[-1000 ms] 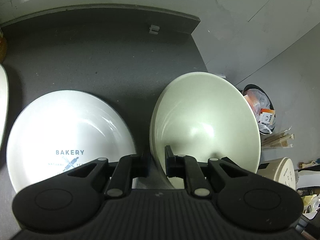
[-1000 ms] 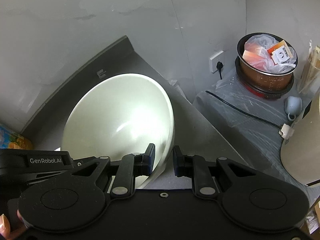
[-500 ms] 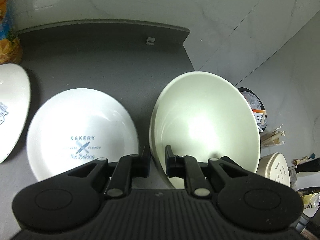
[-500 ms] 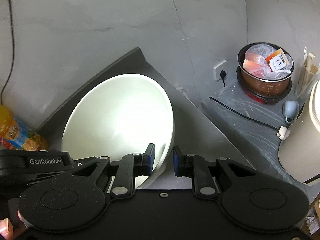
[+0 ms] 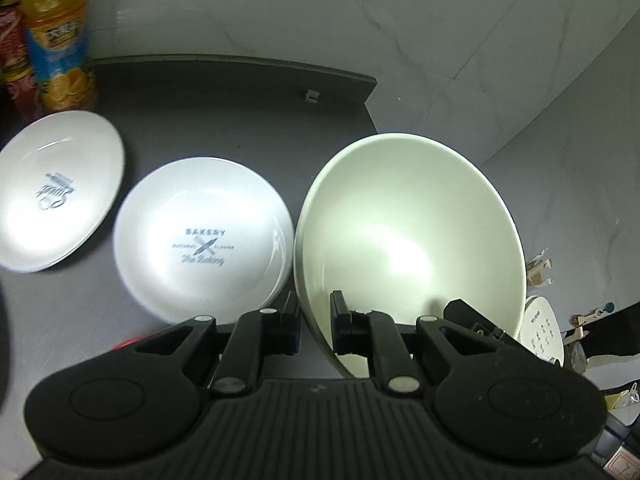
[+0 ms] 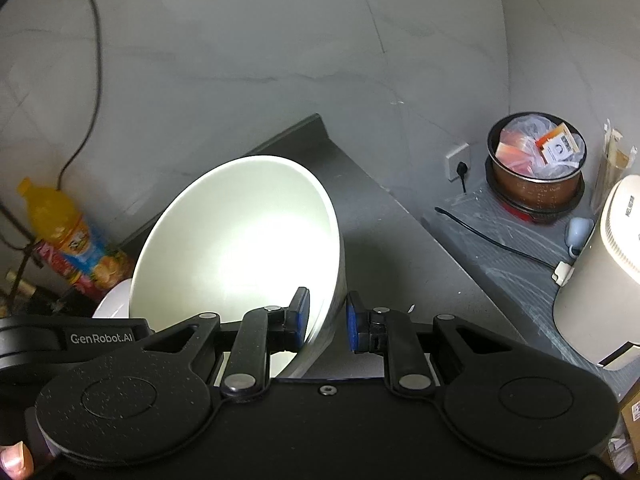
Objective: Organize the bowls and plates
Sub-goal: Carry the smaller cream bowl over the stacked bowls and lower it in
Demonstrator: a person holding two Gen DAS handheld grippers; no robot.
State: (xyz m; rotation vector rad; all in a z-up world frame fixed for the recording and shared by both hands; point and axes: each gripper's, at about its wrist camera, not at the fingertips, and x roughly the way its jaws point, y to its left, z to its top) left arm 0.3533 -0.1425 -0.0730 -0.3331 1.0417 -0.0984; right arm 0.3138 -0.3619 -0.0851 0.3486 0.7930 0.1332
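A large pale green bowl (image 5: 408, 232) is held tilted above the dark counter (image 5: 224, 112). My left gripper (image 5: 315, 322) is shut on its near rim, one finger inside and one outside. My right gripper (image 6: 327, 320) is shut on the bowl (image 6: 240, 240) at the opposite rim. Two white plates lie on the counter left of the bowl: one printed "BAKERY" (image 5: 204, 240) right beside it, and one printed "Sweet" (image 5: 56, 192) further left. In the right wrist view the left gripper's body (image 6: 80, 338) shows at the lower left, with a fingertip of the person below it.
An orange juice bottle (image 5: 56, 36) and a red can (image 5: 14, 60) stand at the back left against the wall. Right of the counter are a lower shelf with a pot full of packets (image 6: 536, 168), a cable (image 6: 492, 240), a wall socket (image 6: 458, 162) and a cream appliance (image 6: 600, 276).
Both grippers have risen and pulled back with the bowl still in them. The counter looks further off, and the second plate, the bottle and the can have come into view.
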